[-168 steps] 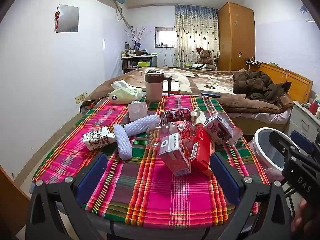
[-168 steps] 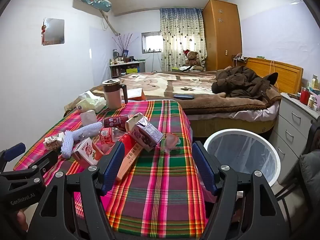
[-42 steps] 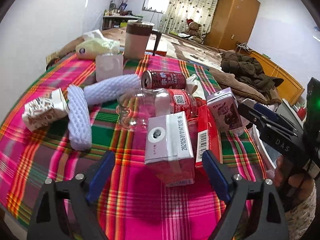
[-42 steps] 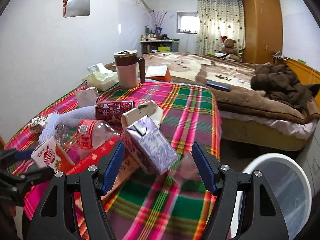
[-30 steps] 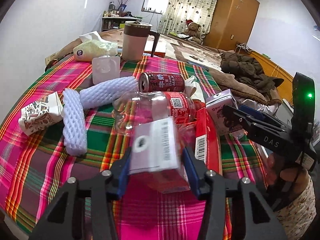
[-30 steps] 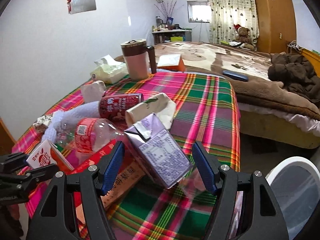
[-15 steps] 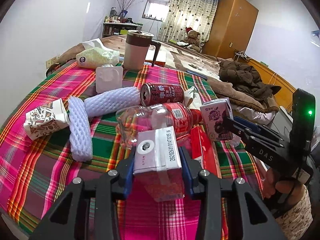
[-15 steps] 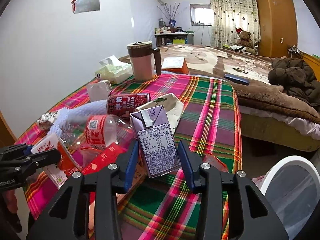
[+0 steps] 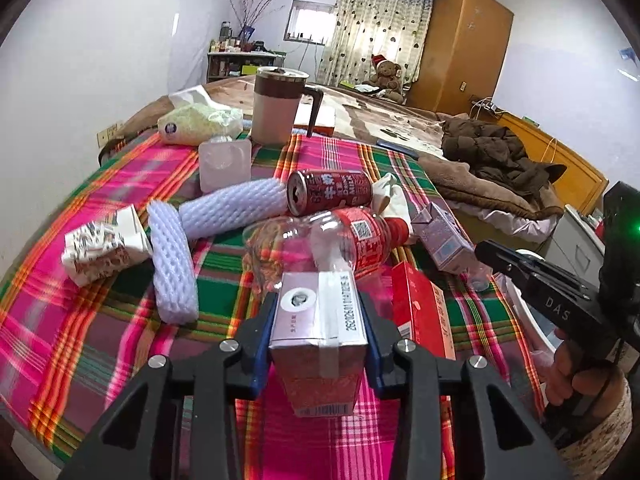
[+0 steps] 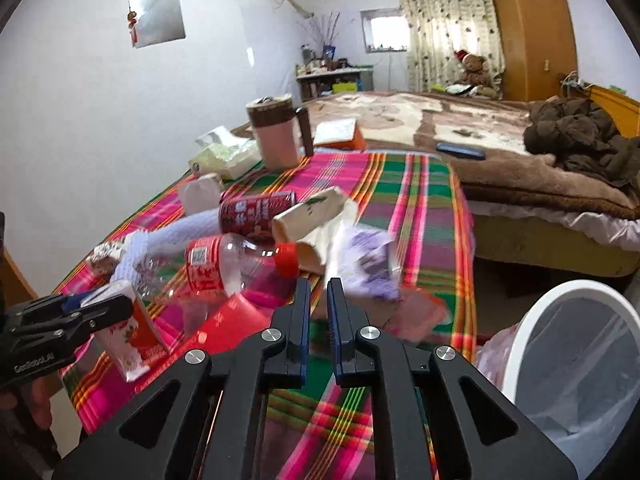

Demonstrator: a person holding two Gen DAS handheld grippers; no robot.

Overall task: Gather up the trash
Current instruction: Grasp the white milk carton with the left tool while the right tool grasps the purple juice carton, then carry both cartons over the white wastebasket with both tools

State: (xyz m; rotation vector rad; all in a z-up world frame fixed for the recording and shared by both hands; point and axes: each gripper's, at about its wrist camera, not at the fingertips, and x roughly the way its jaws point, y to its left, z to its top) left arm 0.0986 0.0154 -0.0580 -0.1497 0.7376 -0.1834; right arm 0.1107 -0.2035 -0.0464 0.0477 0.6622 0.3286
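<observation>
While your left gripper (image 9: 318,322) clamps the pink carton (image 9: 318,340) above the table (image 9: 100,352), your right gripper (image 10: 318,296) sits pinched nearly together on nothing, the blurred purple carton (image 10: 370,266) just beyond it, the white bin (image 10: 572,364) to its right.

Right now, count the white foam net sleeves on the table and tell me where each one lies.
2. One foam sleeve lies lengthwise beside the crumpled carton; the other foam sleeve lies crosswise, its end by the red can. More could be hidden under the pile.
</observation>
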